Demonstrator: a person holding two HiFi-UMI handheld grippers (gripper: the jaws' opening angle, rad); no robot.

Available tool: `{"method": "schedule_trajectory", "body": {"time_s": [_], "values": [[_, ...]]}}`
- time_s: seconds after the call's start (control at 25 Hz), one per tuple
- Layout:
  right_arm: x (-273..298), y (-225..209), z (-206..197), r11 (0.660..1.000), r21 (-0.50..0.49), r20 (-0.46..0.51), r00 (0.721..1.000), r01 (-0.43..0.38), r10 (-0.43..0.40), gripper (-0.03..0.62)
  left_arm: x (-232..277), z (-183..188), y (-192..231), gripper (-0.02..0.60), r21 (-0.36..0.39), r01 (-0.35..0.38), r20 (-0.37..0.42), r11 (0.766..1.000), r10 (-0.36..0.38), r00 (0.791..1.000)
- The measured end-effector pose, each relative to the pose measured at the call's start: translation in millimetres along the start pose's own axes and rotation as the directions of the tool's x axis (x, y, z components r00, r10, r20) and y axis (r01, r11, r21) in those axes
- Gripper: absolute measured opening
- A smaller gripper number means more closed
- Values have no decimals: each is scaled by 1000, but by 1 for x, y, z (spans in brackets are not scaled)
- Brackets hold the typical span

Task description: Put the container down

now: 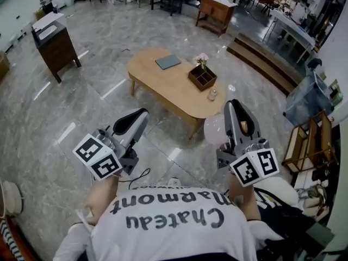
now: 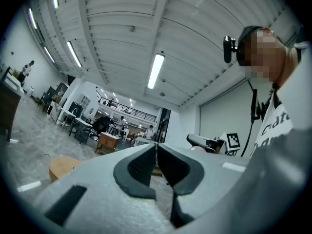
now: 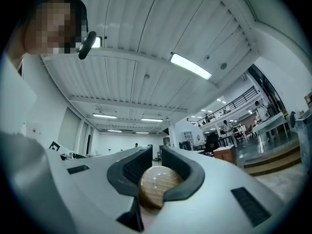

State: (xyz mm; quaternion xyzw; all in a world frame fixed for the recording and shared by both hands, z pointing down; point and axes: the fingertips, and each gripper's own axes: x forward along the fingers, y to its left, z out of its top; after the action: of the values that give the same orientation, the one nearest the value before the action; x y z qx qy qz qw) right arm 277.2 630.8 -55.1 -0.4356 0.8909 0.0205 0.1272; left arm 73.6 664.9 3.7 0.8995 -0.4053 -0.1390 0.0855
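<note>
My right gripper (image 3: 155, 152) points up towards the ceiling and is shut on the container, of which only a round pale-wood top (image 3: 157, 185) shows, lodged deep between the jaws. In the head view that gripper (image 1: 235, 103) is held at the right, with a tan bit of the container (image 1: 243, 126) between its fingers. A pale rounded shape (image 1: 215, 130) sits just left of it; I cannot tell whether it belongs to the container. My left gripper (image 2: 157, 147) is raised at the left (image 1: 142, 113), jaws together with nothing between them.
An oval wooden coffee table (image 1: 157, 83) stands ahead on the marble floor. It carries a grey book (image 1: 167, 62), a dark wooden box with flowers (image 1: 202, 76) and a small glass jar (image 1: 212, 95). A dark cabinet (image 1: 54, 42) stands far left, low shelves (image 1: 310, 140) at right.
</note>
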Motion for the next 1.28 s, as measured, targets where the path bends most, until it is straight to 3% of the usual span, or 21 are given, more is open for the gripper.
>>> {"method": "schedule_trajectory", "body": {"time_s": [0.56, 1.04, 1.28], "values": [[79, -115, -2, 998, -15, 26, 998, -64, 64, 66, 100, -3, 63, 26, 17, -87, 51, 996, 86, 995], [128, -148, -28, 997, -2, -30, 997, -78, 78, 65, 141, -8, 102, 26, -16, -102, 35, 995, 102, 994], [171, -154, -44, 998, -3, -49, 997, -65, 65, 66, 158, 0, 146, 26, -26, -90, 34, 996, 91, 995]]}}
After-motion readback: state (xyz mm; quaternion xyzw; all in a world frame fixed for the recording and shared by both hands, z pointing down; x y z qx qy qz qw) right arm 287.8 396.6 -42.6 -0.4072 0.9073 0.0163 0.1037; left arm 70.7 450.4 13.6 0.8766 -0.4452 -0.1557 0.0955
